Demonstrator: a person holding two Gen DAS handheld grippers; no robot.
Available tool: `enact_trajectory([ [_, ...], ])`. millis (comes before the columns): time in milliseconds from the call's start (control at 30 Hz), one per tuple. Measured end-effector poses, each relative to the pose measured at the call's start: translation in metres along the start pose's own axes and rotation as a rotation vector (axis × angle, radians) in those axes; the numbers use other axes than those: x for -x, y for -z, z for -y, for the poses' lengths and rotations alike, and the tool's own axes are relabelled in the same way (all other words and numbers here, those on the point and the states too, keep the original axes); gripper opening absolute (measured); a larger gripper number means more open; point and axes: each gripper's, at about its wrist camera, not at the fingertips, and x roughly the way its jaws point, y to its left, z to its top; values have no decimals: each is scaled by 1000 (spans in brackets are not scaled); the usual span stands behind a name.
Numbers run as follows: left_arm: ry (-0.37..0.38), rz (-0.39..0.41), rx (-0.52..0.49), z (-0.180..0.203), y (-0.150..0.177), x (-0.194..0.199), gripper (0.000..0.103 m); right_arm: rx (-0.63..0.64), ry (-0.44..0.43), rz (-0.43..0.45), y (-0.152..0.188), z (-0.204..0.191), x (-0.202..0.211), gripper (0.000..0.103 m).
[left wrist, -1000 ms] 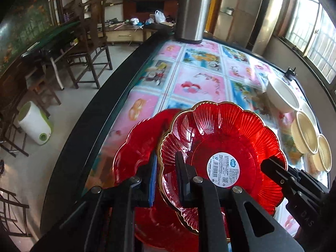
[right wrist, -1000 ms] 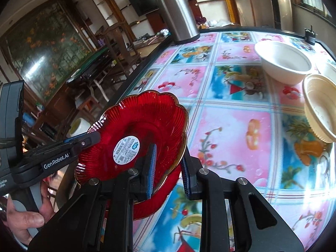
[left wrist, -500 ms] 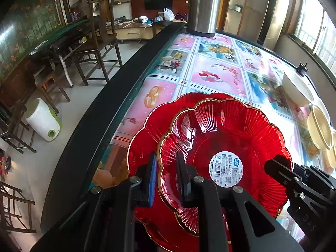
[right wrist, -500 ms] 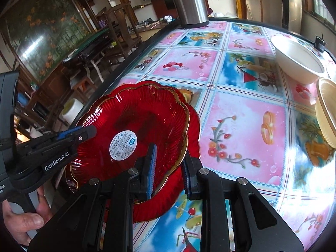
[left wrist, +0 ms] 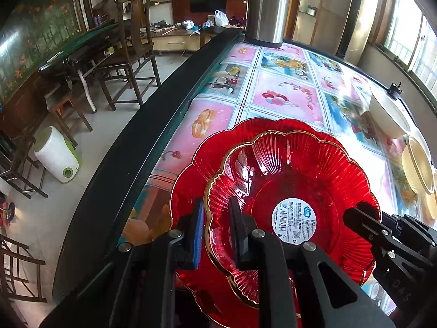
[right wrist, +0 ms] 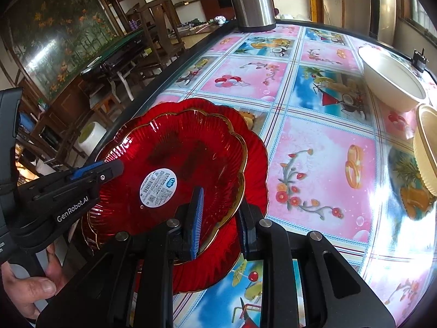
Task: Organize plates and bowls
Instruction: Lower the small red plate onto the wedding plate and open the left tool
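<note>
A red scalloped plate (left wrist: 295,175) with a gold rim and a white sticker hangs just over a second red plate (left wrist: 191,172) lying near the table's left edge. My left gripper (left wrist: 217,233) is shut on the upper plate's near rim. My right gripper (right wrist: 220,222) is shut on the opposite rim of that same plate (right wrist: 180,150). The lower plate (right wrist: 258,164) shows beyond it on the right. Each gripper appears in the other's view: the right one (left wrist: 360,222), the left one (right wrist: 109,170). Whether the two plates touch I cannot tell.
A white bowl (right wrist: 390,82) and ribbed cream bowls (right wrist: 426,158) stand on the right of the picture-printed tablecloth (right wrist: 322,164). A steel cylinder (left wrist: 266,8) stands at the far end. The dark table edge (left wrist: 131,158) drops to a floor with wooden chairs (left wrist: 131,54).
The held plate has shifted over the lower red plate and sunk towards it, so the lower plate now shows around its far side. Both grips have stayed the same.
</note>
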Motion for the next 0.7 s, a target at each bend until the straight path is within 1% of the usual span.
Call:
enact_trajectory([
  [133,-8,7,-12,1,0,3,16,15,17,6,-2,-2,2,24],
  [300,-19,-18,-11,-3,2,-4,16,38,26,-28,-2,-7,-3,25],
  [367,-28,-23,-13,-4,4,-6,16,50,29,-46,-2,-9,-7,29],
  [400,-28,-23,-16,-3,5,-6,18,62,36,-62,-2,-11,-10,30],
  [467,-38,-25,-19,-2,6,-7,19,92,61,-70,-3,-16,-12,38],
  [567,-44,-28,-23,0,6,-8,21,120,76,-92,-5,-22,-16,46],
  [633,-38,-34,-30,2,7,-9,27,150,101,-108,-6,-26,-19,47],
  [700,-29,-29,-34,2,7,-7,30,153,107,-120,-8,-26,-19,47],
])
